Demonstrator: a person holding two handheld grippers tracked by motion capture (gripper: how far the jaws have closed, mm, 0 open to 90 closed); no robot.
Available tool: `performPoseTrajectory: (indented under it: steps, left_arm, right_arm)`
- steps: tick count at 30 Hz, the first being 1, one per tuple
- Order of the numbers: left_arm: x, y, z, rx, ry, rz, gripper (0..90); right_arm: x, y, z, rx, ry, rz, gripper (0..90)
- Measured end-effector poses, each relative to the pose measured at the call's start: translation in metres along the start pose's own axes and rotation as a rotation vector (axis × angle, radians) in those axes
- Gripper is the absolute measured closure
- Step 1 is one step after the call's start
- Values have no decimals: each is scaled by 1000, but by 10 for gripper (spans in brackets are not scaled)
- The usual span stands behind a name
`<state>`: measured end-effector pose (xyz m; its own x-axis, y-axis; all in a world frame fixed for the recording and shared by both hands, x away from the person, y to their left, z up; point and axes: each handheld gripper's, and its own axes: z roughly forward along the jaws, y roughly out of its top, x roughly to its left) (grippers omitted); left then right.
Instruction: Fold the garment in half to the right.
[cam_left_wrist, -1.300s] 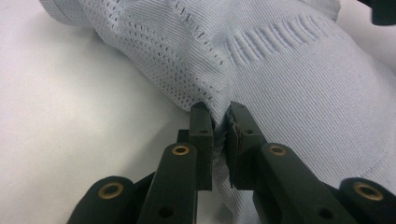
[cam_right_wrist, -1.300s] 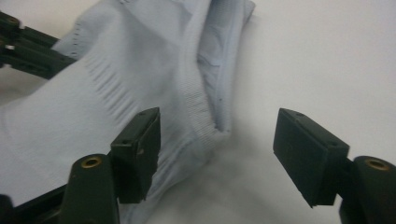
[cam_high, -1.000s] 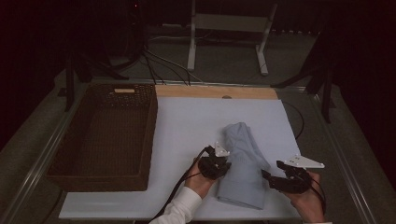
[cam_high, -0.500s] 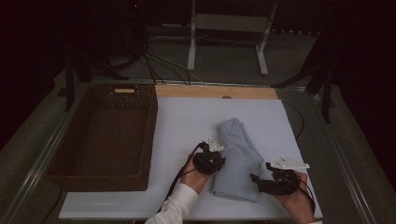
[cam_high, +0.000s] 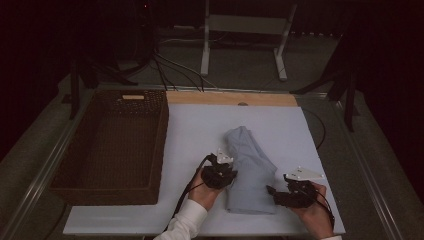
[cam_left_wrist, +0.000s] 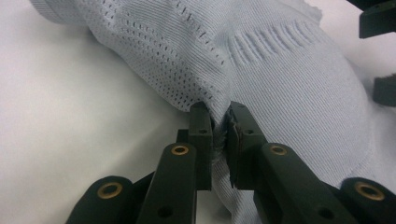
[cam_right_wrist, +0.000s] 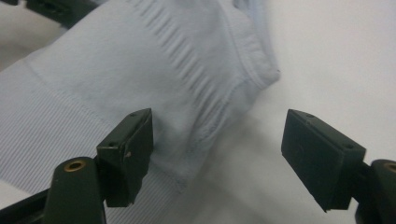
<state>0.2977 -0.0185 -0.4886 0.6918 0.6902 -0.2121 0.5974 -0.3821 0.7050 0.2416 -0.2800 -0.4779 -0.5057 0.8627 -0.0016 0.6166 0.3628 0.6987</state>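
A folded light blue knit garment (cam_high: 250, 165) lies on the white tabletop (cam_high: 200, 125), right of centre. My left gripper (cam_high: 231, 175) is at its left edge, shut on a pinched fold of the fabric (cam_left_wrist: 289, 79); the left gripper view shows the jaws (cam_left_wrist: 220, 119) tight on the cloth. At the garment's lower right edge, my right gripper (cam_high: 271, 191) stands open. In the right gripper view one pad (cam_right_wrist: 130, 149) rests over the ribbed hem (cam_right_wrist: 140, 60) and the other is over bare table, with the hem's corner between them (cam_right_wrist: 217, 135).
A dark wicker basket (cam_high: 161, 140) stands at the left of the table. A wooden strip (cam_high: 230, 98) runs along the table's far edge. Beyond it a metal stand (cam_high: 205, 45) and cables lie on the floor.
My right hand has moved left and slightly down to the garment's lower right edge. The left hand has stayed in place on the fabric.
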Motion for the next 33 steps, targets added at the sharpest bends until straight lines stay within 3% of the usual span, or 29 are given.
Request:
performPoseTrajectory:
  steps: [9, 22, 25, 26, 28, 33]
  left_arm:
    - [-5, -7, -7, 8, -34, 3, 817]
    - [-6, -12, -12, 4, -60, 7, 780]
    - [-4, -12, -14, -13, -60, -4, 638]
    - [-2, -11, -16, -34, -63, -17, 638]
    - [0, -10, -18, -56, -64, -23, 516]
    - [4, -5, -24, -102, -36, -23, 336]
  right_arm:
    - [-4, -1, -1, 2, -15, 10, 254]
    - [-5, -1, -2, 0, -2, 25, 251]
    - [-4, -1, -3, 0, 1, 24, 251]
    - [-4, -1, -3, 1, 0, 23, 251]
    - [-3, -2, -4, -3, 3, 25, 250]
    - [-3, -3, -7, -9, 10, 33, 237]
